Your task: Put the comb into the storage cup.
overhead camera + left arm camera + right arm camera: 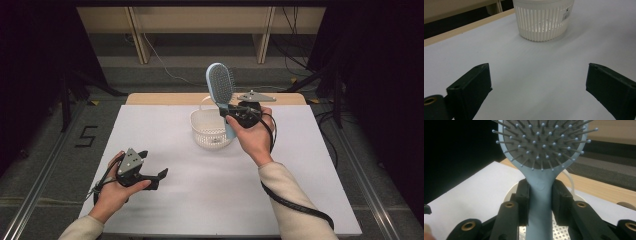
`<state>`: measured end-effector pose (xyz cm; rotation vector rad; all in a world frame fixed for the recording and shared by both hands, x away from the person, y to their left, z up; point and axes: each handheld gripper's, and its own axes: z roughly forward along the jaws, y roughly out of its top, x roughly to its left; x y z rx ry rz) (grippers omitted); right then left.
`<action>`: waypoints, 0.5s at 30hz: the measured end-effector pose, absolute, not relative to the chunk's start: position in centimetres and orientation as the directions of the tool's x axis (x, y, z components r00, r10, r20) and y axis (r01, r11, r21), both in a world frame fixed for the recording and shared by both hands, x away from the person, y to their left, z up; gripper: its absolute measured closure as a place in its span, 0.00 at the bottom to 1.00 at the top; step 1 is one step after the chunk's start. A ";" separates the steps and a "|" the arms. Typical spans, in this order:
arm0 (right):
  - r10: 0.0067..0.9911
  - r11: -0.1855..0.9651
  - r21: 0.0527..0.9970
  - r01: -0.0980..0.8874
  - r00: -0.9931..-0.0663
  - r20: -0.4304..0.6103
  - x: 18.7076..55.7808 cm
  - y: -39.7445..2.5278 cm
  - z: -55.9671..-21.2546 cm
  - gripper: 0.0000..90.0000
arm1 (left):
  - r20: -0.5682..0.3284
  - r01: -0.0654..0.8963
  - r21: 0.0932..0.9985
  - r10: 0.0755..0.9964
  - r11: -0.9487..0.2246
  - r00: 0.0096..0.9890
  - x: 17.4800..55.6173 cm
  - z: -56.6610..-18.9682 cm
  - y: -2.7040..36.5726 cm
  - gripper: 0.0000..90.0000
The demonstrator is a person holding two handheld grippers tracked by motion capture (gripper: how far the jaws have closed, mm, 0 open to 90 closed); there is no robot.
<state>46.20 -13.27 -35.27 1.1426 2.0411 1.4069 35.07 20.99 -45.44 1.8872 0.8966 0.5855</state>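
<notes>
A light blue hairbrush (221, 86) with a grey bristle pad stands upright above the white slatted basket (204, 134). My right gripper (229, 113) is shut on its handle just below the head; the handle's lower end hangs over the basket's right side. In the right gripper view the handle (540, 202) is pinched between both black pads, with the bristles (544, 142) facing the camera. My left gripper (156, 178) rests low at the table's front left, open, holding nothing. In the left gripper view, its black fingers (470, 88) are wide apart, pointing at the basket (542, 21).
The white table top (200, 200) has a wooden strip (165, 98) along its far edge. Beyond it are grey floor, cables and table legs. A black cable (295, 205) trails from the right gripper along the person's forearm.
</notes>
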 end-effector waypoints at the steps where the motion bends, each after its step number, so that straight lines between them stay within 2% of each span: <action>1: 0.807 0.154 0.907 0.392 -0.580 0.114 46.2 -13.3 -35.3 0.78 | 0.025 0.339 0.893 0.785 -0.296 0.619 35.1 -45.4 21.0 0.06; 15: 0.813 0.136 0.909 0.394 -0.569 0.125 46.9 -13.4 -35.3 0.78 | 0.026 0.339 0.893 0.785 -0.297 0.620 35.1 -45.4 21.0 0.06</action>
